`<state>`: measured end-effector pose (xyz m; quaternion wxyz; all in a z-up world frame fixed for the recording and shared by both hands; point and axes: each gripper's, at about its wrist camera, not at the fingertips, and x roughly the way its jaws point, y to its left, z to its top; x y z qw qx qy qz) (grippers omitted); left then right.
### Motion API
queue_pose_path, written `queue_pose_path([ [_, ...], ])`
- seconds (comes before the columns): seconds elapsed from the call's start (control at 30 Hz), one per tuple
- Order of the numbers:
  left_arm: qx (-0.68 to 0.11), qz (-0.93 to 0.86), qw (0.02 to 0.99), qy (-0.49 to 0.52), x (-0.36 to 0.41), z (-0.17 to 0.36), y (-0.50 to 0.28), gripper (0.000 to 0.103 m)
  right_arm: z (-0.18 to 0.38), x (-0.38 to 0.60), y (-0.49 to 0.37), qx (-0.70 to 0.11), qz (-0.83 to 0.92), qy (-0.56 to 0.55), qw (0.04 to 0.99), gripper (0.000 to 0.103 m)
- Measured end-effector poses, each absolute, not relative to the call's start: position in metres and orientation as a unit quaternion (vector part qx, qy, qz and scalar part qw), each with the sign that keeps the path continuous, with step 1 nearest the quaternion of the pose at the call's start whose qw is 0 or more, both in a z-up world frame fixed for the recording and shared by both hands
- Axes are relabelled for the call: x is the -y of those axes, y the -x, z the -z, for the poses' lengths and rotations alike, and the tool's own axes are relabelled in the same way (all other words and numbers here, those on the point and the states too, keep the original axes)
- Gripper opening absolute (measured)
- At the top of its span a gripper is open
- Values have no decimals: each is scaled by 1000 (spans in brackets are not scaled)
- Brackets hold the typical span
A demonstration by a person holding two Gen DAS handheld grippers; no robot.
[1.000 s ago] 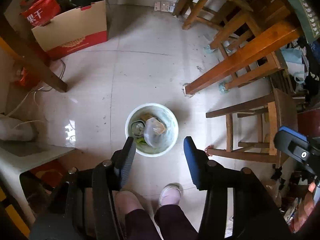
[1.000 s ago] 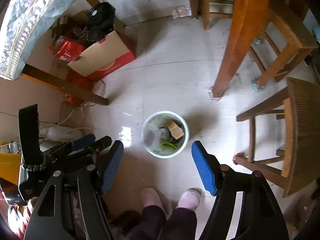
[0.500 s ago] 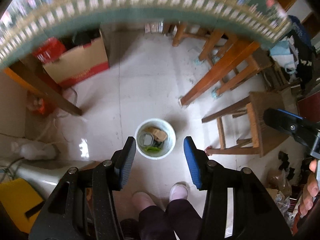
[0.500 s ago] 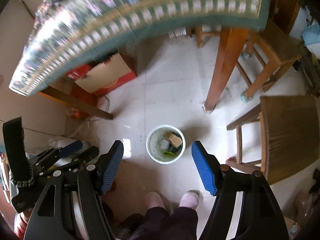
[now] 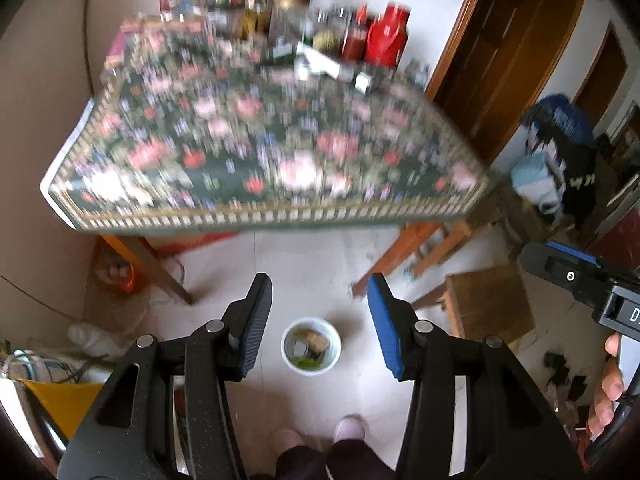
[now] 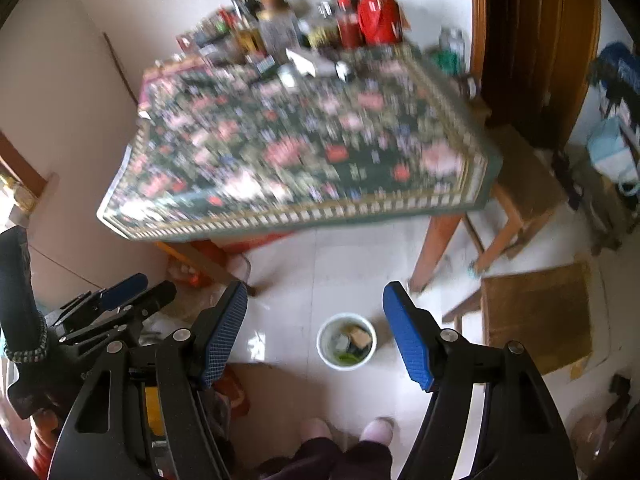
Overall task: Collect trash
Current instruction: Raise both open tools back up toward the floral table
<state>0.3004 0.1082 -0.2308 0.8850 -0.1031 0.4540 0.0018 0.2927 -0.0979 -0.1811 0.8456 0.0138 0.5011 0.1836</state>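
Hovering empty, left gripper (image 5: 318, 312) and right gripper (image 6: 316, 320) both spread wide. White trash bucket (image 5: 311, 346) sat on floor at 6 o'clock beneath both; cluttered floral surface (image 5: 264, 152) lay at 12.

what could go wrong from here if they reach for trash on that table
Both grippers are open and hold nothing: left gripper, right gripper.
1. The bottles and jars stand crowded at the table's far side; reaching among them could tip one.
2. The white bin sits on the floor just ahead of the person's feet; stepping forward could kick it over.
3. The view is motion-blurred, so small trash is easily misjudged.
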Motion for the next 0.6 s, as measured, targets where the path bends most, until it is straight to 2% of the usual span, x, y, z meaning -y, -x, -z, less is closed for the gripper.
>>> queue_pose_path([
  [0.3,-375,8,922,97,-127,127,-265,50,92,73,-258,-435,-198,-9,878,67],
  [0.5,-333,15,940,73,-137,83,-240,50,59,58,-240,-394,-192,3,899,67],
  [0.6,-310,10,948,69,-142,67,-231,56,42,56,-236,-368,-190,7,910,67],
])
